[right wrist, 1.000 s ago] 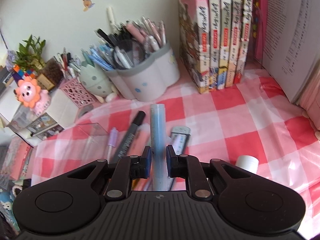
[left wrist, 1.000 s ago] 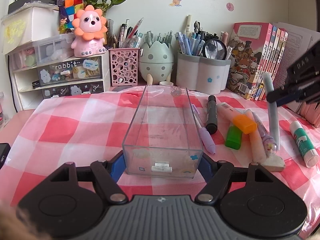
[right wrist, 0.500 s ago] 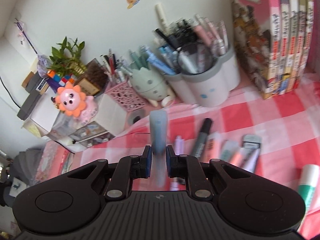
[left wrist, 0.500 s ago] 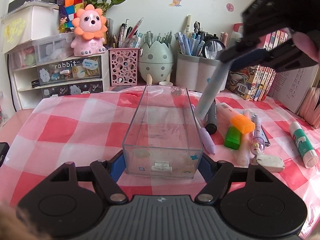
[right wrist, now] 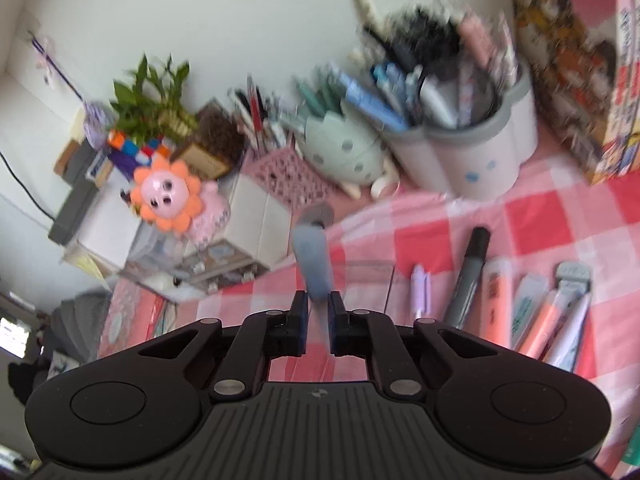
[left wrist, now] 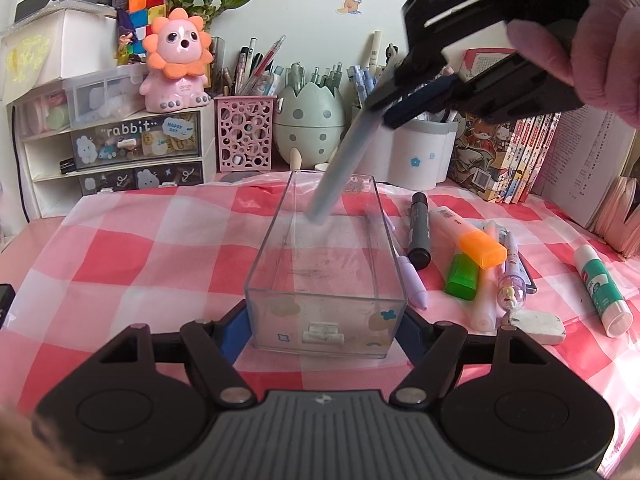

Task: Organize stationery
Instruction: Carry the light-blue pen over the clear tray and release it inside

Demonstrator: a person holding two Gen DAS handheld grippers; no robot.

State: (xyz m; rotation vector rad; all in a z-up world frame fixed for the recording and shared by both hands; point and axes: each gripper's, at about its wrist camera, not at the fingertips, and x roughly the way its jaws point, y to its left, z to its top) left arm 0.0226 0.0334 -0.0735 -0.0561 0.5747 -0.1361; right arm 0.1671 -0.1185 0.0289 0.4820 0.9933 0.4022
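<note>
A clear plastic box stands on the red-checked cloth. My left gripper is shut on its near end, one finger on each side wall. My right gripper is shut on a light blue pen and shows at the upper right of the left wrist view. The pen slants down with its tip inside the far end of the box. The right wrist view is blurred; the box shows faintly below the pen.
Right of the box lie a purple pen, a black marker, orange and green highlighters, an eraser and a glue stick. Pen holders, a drawer unit and books line the back.
My right gripper has carried the blue pen left from over the loose stationery to above the box, and its tip has dropped into the far end. My left gripper has not moved.
</note>
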